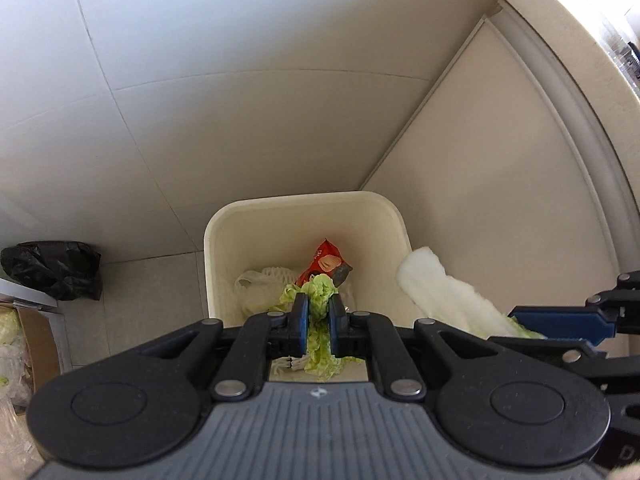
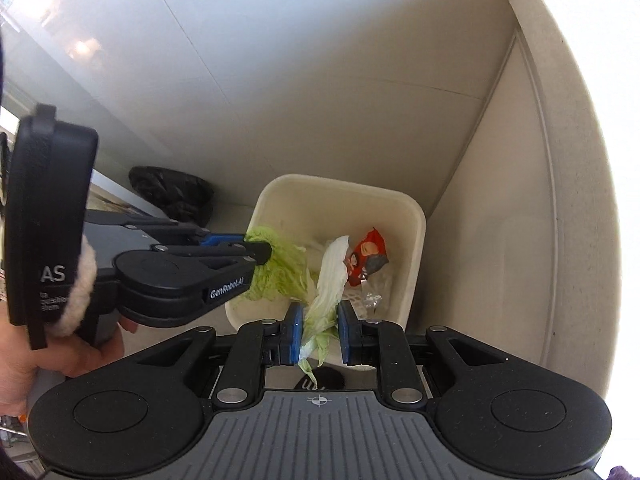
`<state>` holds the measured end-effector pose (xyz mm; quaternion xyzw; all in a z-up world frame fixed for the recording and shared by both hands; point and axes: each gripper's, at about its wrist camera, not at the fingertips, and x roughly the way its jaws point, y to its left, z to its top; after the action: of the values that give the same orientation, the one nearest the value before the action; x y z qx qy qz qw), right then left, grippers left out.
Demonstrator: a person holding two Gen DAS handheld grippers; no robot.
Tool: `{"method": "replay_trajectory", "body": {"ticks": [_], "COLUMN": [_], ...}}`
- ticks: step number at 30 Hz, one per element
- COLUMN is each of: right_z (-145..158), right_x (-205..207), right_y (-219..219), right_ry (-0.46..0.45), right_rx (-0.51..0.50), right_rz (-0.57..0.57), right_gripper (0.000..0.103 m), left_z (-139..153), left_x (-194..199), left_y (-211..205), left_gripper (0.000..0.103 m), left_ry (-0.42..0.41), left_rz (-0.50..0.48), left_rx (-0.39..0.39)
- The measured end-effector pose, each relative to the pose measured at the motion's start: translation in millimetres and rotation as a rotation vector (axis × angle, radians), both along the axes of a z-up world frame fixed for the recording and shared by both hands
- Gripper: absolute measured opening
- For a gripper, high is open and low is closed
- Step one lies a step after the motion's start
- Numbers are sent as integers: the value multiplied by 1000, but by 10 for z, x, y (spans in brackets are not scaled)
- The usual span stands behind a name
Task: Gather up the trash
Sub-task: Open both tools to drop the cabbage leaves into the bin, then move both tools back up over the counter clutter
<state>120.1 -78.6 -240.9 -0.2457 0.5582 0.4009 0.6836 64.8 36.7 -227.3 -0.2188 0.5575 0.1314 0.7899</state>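
Cabbage leaf [image 1: 318, 308], green and crinkled, sits pinched between the narrow jaws of the left gripper [image 1: 319, 320], directly over the cream bin [image 1: 224, 240]. Beyond its tips a red wrapper [image 1: 326, 266] lies inside; the right gripper [image 1: 560, 326] enters from the right.

Right wrist view: the right gripper [image 2: 319, 334] clamps a pale stalk [image 2: 330, 280] above the bin [image 2: 416, 240], left gripper [image 2: 256, 252] to its left, hand [image 2: 60, 356] beneath.

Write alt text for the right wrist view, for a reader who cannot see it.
Two grippers hang over a cream bin, each clamped on a cabbage leaf: the right gripper pinches a pale leaf, the left gripper a green leaf. A red wrapper lies in the bin; a black bag sits behind.
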Motion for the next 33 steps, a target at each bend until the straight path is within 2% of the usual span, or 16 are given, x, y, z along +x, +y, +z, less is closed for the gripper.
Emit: {"method": "replay_trajectory", "body": {"ticks": [3, 4, 5, 6, 7, 8, 9, 16, 23, 27, 29, 33], "right_z": [73, 90, 111, 121, 123, 129, 120, 225, 159, 250, 307, 434], "right_x": [-27, -21, -10, -7, -3, -5, -18, -8, -23, -62, -97, -175], "right_y": [-67, -83, -92, -123, -145, -169, -152, -196, -163, -185, -210, -318], "right_ry": [2, -1, 0, 6, 13, 19, 19, 15, 7, -3, -15, -37], "right_rx": [15, 24, 31, 37, 43, 51, 58, 66, 73, 90, 101, 139], "right_rz": [-17, -23, -30, -38, -47, -54, -56, -43, -38, -39, -36, -30], "right_gripper": [22, 22, 22, 30, 38, 41, 43, 48, 48, 49, 52, 66], "left_z": [-25, -20, -15, -33, -32, -30, -28, -9, 28, 53, 55, 94], "left_x": [-2, 7, 3, 33, 35, 38, 35, 7, 18, 13, -7, -66], "left_y": [9, 24, 34, 36, 35, 32, 35, 76, 57, 47, 71, 122], "left_gripper": [10, 13, 23, 30, 43, 50, 53, 61, 66, 70, 76, 89], "left_ry": [4, 1, 1, 4, 8, 8, 9, 16, 13, 9, 8, 6], "left_rz": [0, 1, 2, 3, 6, 10, 14, 40, 43, 52, 61, 78], "left_rx": [-5, -10, -10, -6, 1, 9, 14, 9, 12, 10, 1, -29]}}
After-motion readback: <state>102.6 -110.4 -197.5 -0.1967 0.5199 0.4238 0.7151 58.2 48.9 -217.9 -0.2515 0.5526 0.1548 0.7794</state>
